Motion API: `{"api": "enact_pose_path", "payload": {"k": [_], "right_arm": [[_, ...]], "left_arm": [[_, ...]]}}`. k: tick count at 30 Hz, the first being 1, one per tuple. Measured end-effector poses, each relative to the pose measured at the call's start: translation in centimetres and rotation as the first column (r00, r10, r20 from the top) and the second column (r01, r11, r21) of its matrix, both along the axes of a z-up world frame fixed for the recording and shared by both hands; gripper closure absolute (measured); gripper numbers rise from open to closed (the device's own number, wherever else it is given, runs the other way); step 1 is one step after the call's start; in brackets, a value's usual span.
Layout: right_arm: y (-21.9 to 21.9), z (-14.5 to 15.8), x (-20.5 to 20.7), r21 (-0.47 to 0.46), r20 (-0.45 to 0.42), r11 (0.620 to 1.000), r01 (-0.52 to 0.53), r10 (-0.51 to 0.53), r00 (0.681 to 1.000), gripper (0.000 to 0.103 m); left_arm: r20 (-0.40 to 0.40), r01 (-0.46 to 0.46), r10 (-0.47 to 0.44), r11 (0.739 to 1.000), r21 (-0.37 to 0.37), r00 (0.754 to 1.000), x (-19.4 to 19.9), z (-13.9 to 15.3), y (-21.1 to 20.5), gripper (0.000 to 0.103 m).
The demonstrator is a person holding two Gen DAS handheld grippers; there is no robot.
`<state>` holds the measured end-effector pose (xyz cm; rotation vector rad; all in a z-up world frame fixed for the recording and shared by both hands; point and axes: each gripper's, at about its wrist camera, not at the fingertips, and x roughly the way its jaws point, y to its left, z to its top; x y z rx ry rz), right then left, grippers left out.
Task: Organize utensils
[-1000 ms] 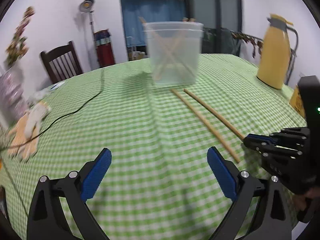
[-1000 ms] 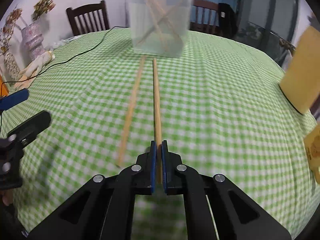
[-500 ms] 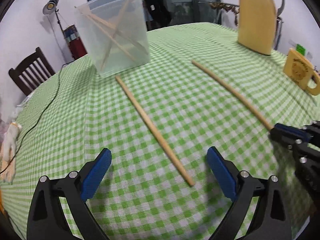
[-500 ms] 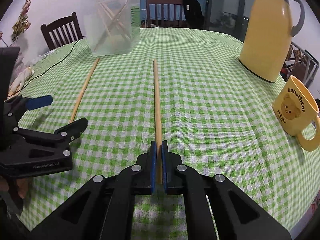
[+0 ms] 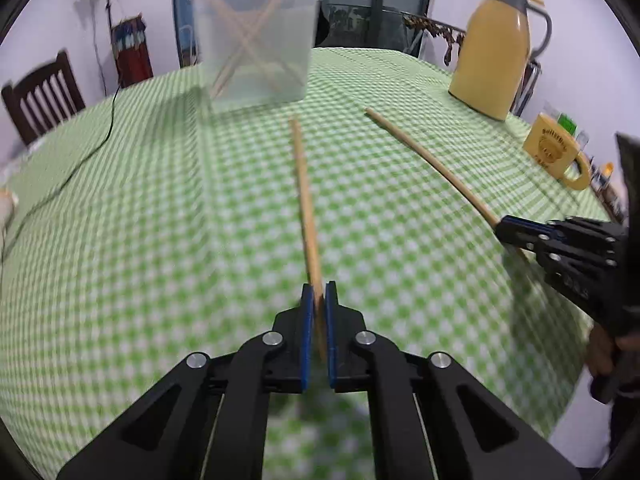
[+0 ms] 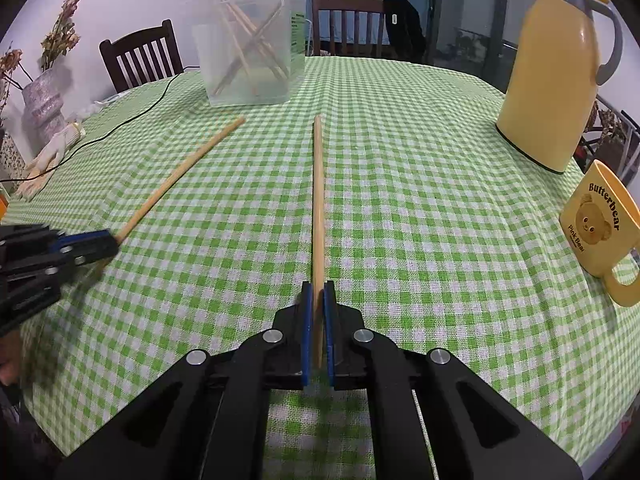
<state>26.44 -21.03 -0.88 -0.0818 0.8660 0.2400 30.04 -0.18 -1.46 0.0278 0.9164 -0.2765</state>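
Two wooden chopsticks lie on the green checked tablecloth (image 6: 420,200). My left gripper (image 5: 319,292) has its blue jaws closing on the near end of one chopstick (image 5: 304,192), and the pads press on it. In the right wrist view that gripper (image 6: 108,240) sits at the left, at the end of the same stick (image 6: 180,172). My right gripper (image 6: 318,290) is shut on the near end of the other chopstick (image 6: 318,192), also seen at the right of the left wrist view (image 5: 502,226). A clear plastic container (image 6: 252,48) with several chopsticks stands beyond both tips.
A yellow jug (image 6: 556,72) and a yellow bear mug (image 6: 600,224) stand at the right. A black cable (image 5: 92,152) crosses the left side, near a pale glove (image 6: 52,152) and a vase of dried flowers (image 6: 42,108). Dark wooden chairs (image 6: 140,56) ring the far edge.
My left gripper swung over to the left chopstick, dropped onto its near end and went from wide open to shut on it. The right gripper kept its grip, and its view turned right.
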Motion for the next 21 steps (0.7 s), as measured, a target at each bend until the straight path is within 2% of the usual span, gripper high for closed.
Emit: {"api": "enact_pose_path", "payload": {"k": [2, 4, 5, 6, 8, 10, 11, 12, 14, 15, 16, 18, 19, 21], "right_arm": [[0.2, 0.1, 0.0, -0.006, 0.0, 1.0, -0.003, 0.003, 1.0, 0.097], [0.6, 0.2, 0.0, -0.008, 0.003, 1.0, -0.009, 0.009, 1.0, 0.097], [0.8, 0.3, -0.1, -0.006, 0.005, 1.0, -0.011, 0.011, 1.0, 0.097], [0.9, 0.4, -0.2, 0.0, 0.008, 1.0, -0.014, 0.014, 1.0, 0.097], [1.0, 0.5, -0.3, 0.004, 0.009, 1.0, -0.016, 0.016, 1.0, 0.097], [1.1, 0.7, -0.6, 0.004, 0.013, 1.0, -0.021, 0.021, 1.0, 0.097], [0.9, 0.9, -0.8, 0.004, 0.015, 1.0, -0.023, 0.022, 1.0, 0.097], [0.9, 1.0, -0.9, 0.003, 0.017, 1.0, -0.024, 0.024, 1.0, 0.097], [0.8, 1.1, -1.2, 0.0, 0.029, 0.999, -0.033, 0.033, 0.999, 0.097], [0.9, 1.1, -1.3, -0.002, 0.039, 0.999, -0.046, 0.046, 0.998, 0.097], [1.1, 1.1, -1.4, -0.003, 0.047, 0.998, -0.064, 0.064, 0.997, 0.097], [2.2, 0.8, -1.5, 0.003, 0.045, 0.994, -0.109, 0.109, 0.993, 0.097], [2.7, 0.6, -1.6, 0.003, 0.039, 0.992, -0.127, 0.127, 0.991, 0.097], [3.8, 0.4, -1.7, -0.003, 0.03, 0.988, -0.157, 0.157, 0.987, 0.097]], "left_arm": [[0.015, -0.008, 0.009, 0.998, -0.055, 1.0, -0.7, 0.6, 1.1, 0.098], [0.023, -0.009, 0.012, 0.995, -0.101, 1.0, -0.9, 1.1, 1.0, 0.073], [0.022, -0.022, 0.024, 0.993, -0.114, 0.999, -0.8, 1.2, 0.7, 0.041], [0.021, -0.03, 0.033, 0.993, -0.114, 0.999, -0.6, 1.3, 0.2, 0.029], [0.032, -0.007, 0.01, 0.996, -0.087, 0.999, 0.0, 1.3, -1.2, 0.029], [0.061, -0.002, 0.002, 1.0, -0.004, 0.998, 0.1, 1.0, -2.2, 0.029], [0.06, -0.019, 0.015, 0.998, 0.065, 0.998, 0.2, 0.6, -2.5, 0.029], [0.055, -0.026, 0.021, 0.994, 0.104, 0.998, 0.1, 0.3, -2.7, 0.03], [0.044, -0.023, 0.018, 0.993, 0.116, 0.999, -0.5, -0.2, -2.2, 0.031], [0.041, -0.023, 0.018, 0.994, 0.108, 0.999, -0.8, -0.3, -1.8, 0.046], [0.037, -0.017, 0.014, 0.996, 0.091, 0.999, -1.2, -0.4, -1.5, 0.054], [0.053, -0.028, 0.023, 0.995, 0.101, 0.998, -1.7, -0.4, -1.2, 0.079], [0.058, -0.034, 0.028, 0.994, 0.103, 0.998, -1.8, -0.4, -1.1, 0.083], [0.065, -0.049, 0.042, 0.992, 0.112, 0.997, -2.1, -0.3, -0.7, 0.101]]}}
